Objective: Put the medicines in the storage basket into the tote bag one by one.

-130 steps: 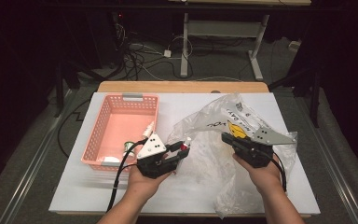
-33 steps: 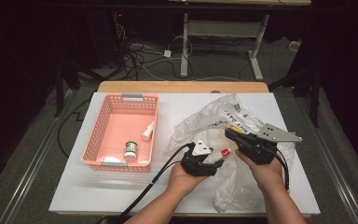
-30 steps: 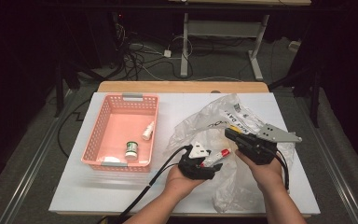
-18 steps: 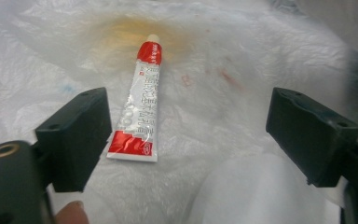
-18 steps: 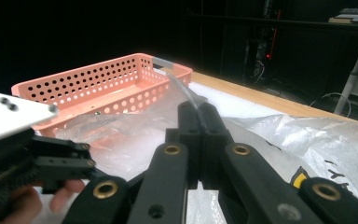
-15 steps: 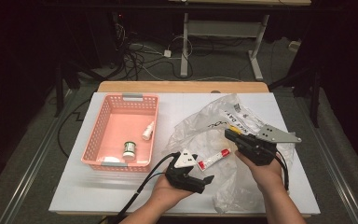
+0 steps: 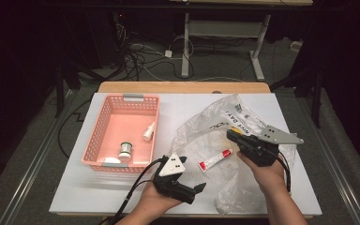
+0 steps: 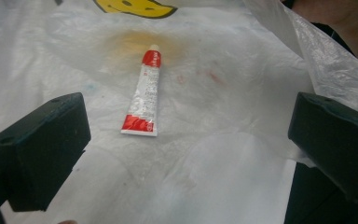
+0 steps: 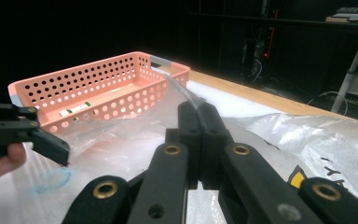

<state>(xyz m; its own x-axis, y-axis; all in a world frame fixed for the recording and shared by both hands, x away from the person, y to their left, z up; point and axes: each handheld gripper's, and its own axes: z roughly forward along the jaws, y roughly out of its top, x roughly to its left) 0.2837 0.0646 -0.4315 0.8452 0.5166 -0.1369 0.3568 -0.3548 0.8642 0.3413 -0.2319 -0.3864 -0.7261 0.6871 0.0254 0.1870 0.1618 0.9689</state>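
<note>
Lying on the clear plastic bag (image 7: 215,140) atop the worktop (image 7: 122,197), the red-and-white tube (image 7: 214,160) rests free beyond the left tongs (image 7: 194,190), just opened wide; the right tongs (image 7: 234,136) pinch the bag's edge.

Tube (image 7: 214,160) on plastic bag (image 7: 225,126); basket (image 7: 104,137) left of bag, bottle (image 7: 148,131) and jar (image 7: 125,150) inside.

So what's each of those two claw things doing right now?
Left gripper: open, holding nothing; its jaws have just been opening, tube lying free ahead.
Right gripper: shut on the plastic bag.
</note>
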